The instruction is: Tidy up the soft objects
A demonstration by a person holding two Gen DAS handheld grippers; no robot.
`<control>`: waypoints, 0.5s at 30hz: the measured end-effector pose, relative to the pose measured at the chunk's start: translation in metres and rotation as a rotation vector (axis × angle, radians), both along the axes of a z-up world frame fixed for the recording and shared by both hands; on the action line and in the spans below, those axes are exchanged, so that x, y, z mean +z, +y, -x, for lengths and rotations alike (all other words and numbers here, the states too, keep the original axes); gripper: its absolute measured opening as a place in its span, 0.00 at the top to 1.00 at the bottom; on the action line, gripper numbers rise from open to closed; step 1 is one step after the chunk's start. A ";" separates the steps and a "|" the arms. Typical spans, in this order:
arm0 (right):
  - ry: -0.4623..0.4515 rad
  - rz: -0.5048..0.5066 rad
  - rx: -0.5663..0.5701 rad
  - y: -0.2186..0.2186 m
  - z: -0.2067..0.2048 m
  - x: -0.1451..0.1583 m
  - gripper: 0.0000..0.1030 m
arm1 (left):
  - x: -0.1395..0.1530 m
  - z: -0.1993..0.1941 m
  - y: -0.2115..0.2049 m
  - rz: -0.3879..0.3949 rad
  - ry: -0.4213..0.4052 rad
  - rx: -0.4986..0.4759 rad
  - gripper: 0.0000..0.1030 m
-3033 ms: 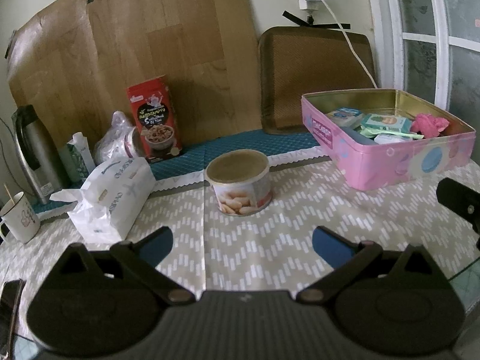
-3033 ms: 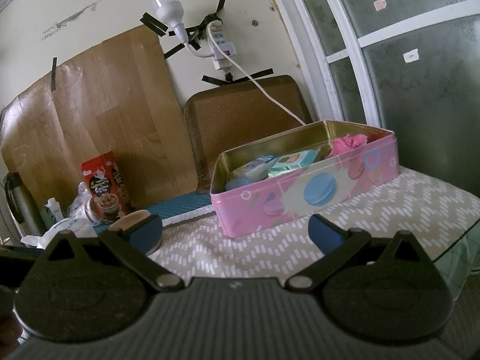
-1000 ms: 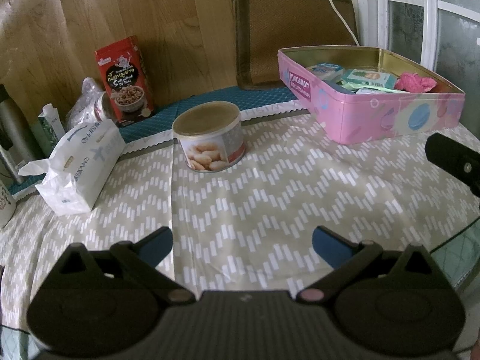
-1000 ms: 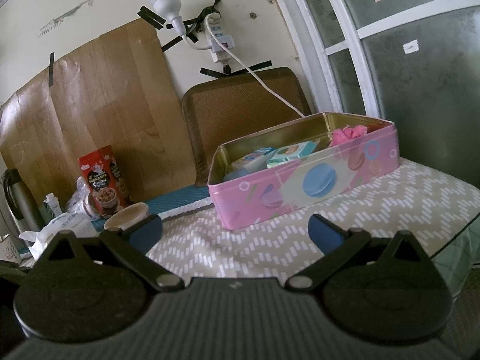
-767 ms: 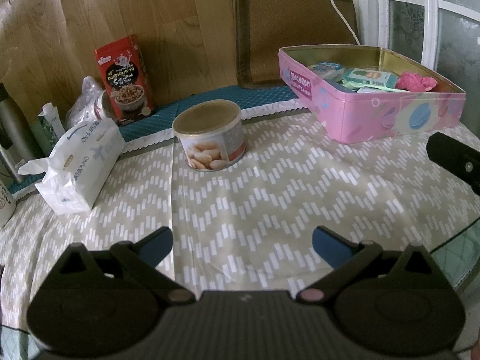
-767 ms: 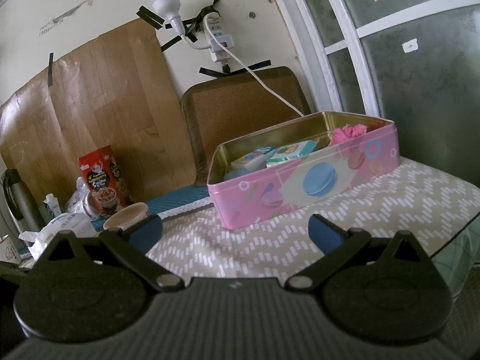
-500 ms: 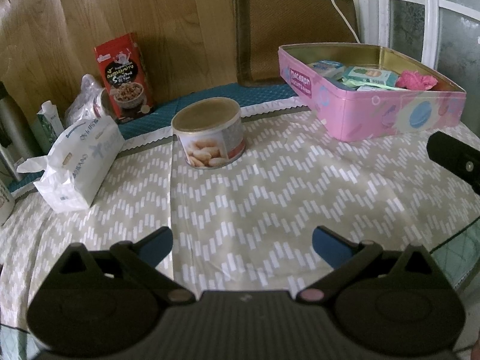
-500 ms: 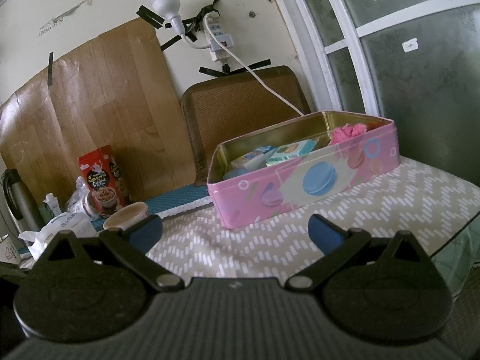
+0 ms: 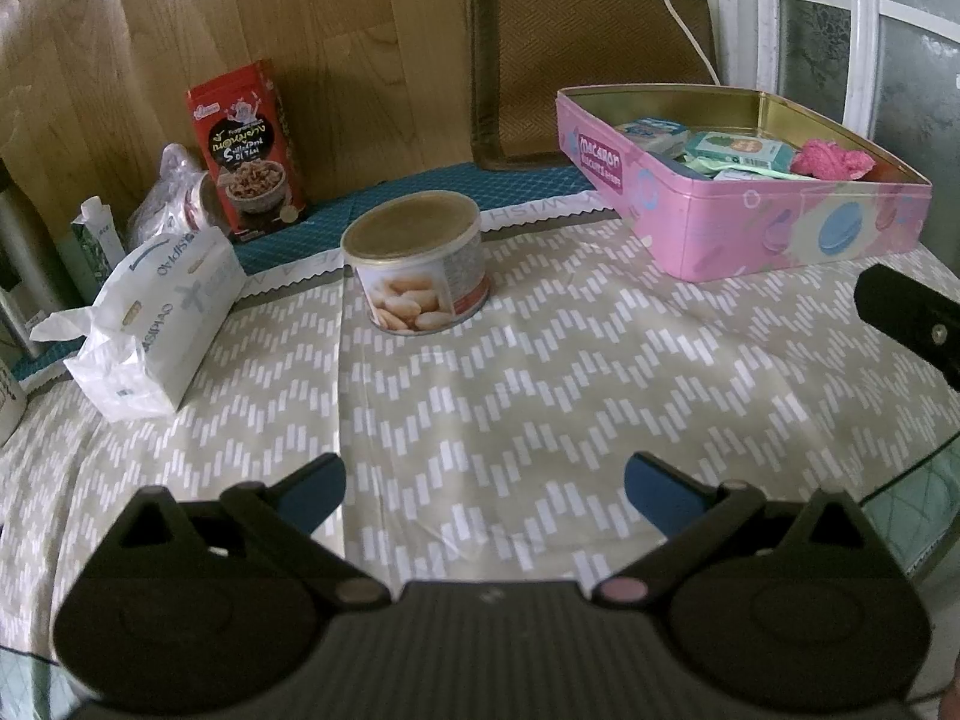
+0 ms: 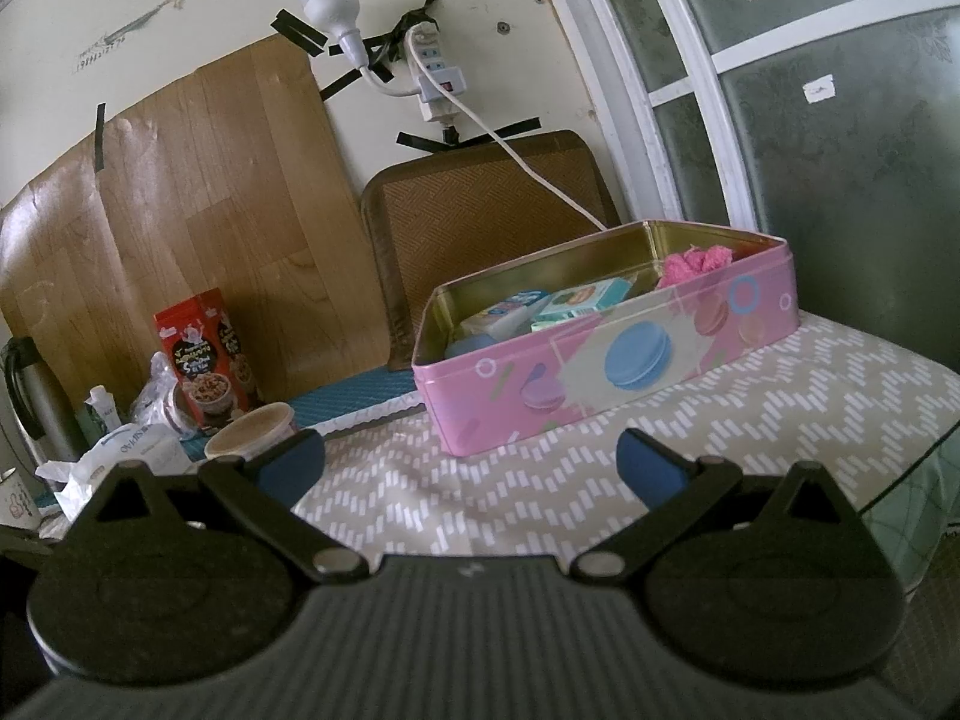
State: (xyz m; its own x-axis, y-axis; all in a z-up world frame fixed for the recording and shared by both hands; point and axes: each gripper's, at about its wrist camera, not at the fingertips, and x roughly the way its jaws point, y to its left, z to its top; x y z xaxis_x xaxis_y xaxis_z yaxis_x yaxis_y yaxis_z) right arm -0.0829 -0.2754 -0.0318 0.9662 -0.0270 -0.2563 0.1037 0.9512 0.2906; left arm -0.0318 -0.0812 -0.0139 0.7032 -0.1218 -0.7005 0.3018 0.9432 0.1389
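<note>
Here both grippers hang over a table spread with a beige zigzag tablecloth (image 9: 540, 372), and neither holds anything. The left gripper (image 9: 483, 486) has its blue-padded jaws spread wide with only bare cloth between them; the right gripper (image 10: 471, 459) is spread just as wide, likewise empty, and faces the long side of the pink tin (image 10: 606, 360). That tin, printed with macarons, stands open at the far right of the table, near a window (image 10: 840, 120). Inside it lie the soft things: a crumpled pink cloth (image 9: 831, 159) at the right end and several small soft packets (image 9: 741, 147) toward the middle and left, all resting below or near the rim. Well apart from the tin, near the table's middle, stands a round can (image 9: 417, 261) with a tan lid and pictured nuts or beans. Farther left lies a white tissue pack (image 9: 159, 324), tissue pulled out at one end. Behind it, against a wood-patterned board (image 9: 240, 30), a red cereal box (image 9: 246, 150) stands upright. A black part of the right gripper shows at the left view's right edge.
</note>
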 end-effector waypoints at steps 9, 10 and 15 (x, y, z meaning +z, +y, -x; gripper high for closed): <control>0.004 0.000 0.001 0.000 0.000 -0.003 0.00 | -0.001 -0.001 0.001 0.001 0.007 0.004 0.00; 0.004 0.000 0.000 0.000 0.000 -0.003 0.00 | -0.001 -0.001 0.001 0.001 0.008 0.004 0.00; 0.006 -0.001 -0.001 0.000 0.000 -0.004 0.00 | -0.002 -0.002 0.000 0.003 0.018 0.002 0.00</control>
